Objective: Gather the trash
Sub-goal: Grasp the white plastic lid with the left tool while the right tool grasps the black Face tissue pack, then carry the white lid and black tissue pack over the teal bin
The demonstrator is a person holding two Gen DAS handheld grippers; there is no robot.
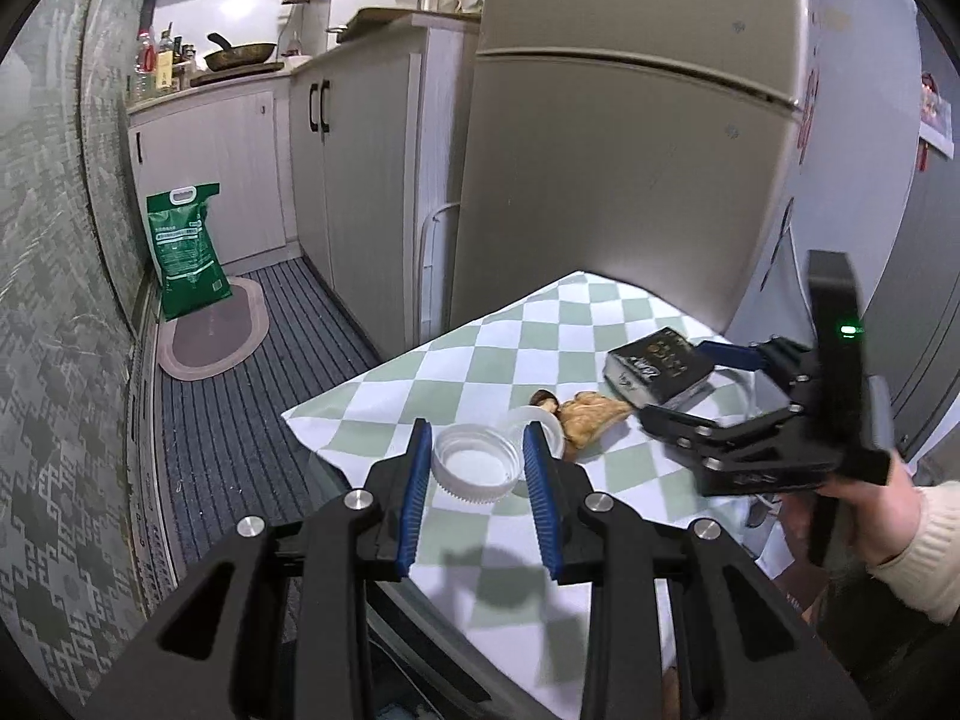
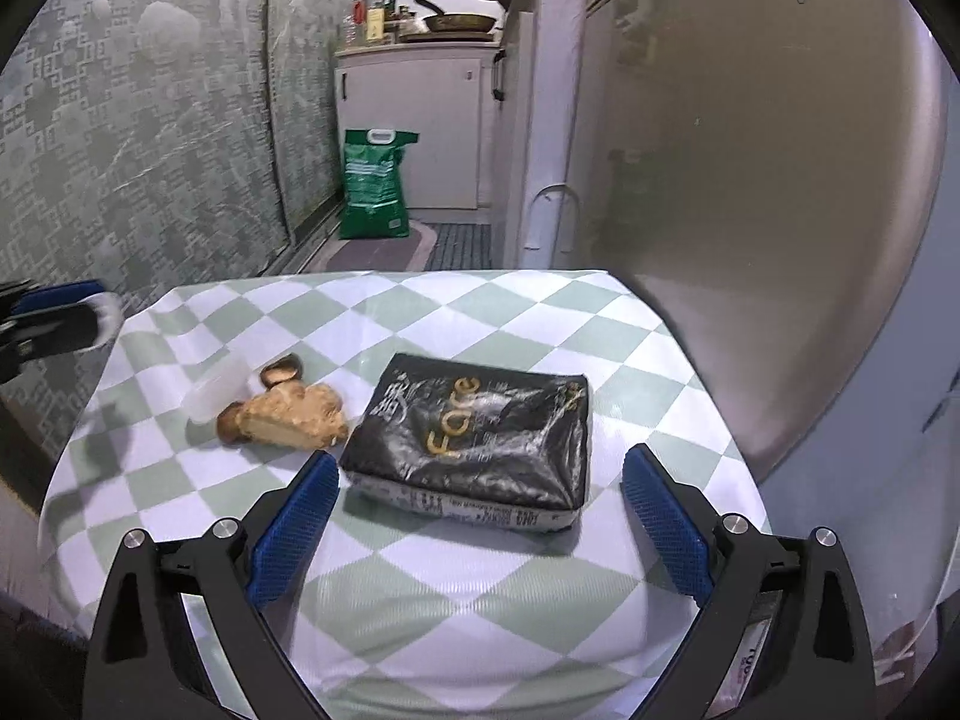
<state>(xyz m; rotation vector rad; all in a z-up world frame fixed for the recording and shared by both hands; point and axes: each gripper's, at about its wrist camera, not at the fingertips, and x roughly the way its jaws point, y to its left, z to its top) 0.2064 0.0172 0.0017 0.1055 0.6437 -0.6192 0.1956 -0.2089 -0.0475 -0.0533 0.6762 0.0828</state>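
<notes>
Jaws first: the left gripper (image 1: 477, 459) has its blue pads closed in on a white plastic lid (image 1: 477, 467), one pad on each side of the ribbed rim, and the lid looks lifted clear of the worktop (image 1: 372, 396), judging by the shadow below. On the right, the right gripper (image 2: 477, 507) stands wide open with nothing held, its pads apart on either side of the near end of the black packet (image 2: 474, 438), not touching it.

That packet lies flat on the checked cloth, near the middle of the worktop, glossy and soft-looking. To take it well, I'd say push forward a little so the pads sit past the near edge, keep them level with the packet's sides, then close slowly; the film may slip or crumple, so grip the body, not the corner.

Just left of the packet sits a brown food scrap (image 2: 288, 417), with a small dark piece (image 2: 282, 371) at its far side and a clear plastic cup (image 2: 216, 390) touching its left edge. Those wait their turn.

Farther off, a green bag (image 2: 375, 183) stands on the floor by the cabinets.
</notes>
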